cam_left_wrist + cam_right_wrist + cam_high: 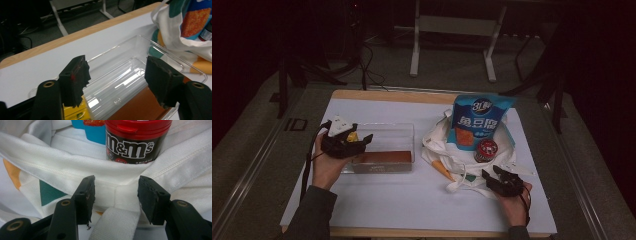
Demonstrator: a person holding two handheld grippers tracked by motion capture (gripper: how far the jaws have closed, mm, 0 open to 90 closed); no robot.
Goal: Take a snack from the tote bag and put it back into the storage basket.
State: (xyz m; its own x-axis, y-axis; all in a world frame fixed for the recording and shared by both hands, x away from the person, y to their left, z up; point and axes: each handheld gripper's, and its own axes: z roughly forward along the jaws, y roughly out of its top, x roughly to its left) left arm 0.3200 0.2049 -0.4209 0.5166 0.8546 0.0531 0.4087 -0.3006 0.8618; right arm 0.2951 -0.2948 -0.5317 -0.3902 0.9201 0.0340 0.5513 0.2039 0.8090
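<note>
On the worktop (377, 200), left of the tote bag (439, 142): 1 clear bin (387, 145), long axis sideways.
Bag contents: 1 blue pouch (479, 120), 1 candy jar (486, 150), upright.
Left tool (362, 141): jaws apart, empty.
Right tool (490, 173): jaws apart, straddling bag strap (115, 225).

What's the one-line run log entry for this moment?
left tool: open over clear plastic bin | right tool: open at white tote bag strap | M&M's tub: in bag
</note>
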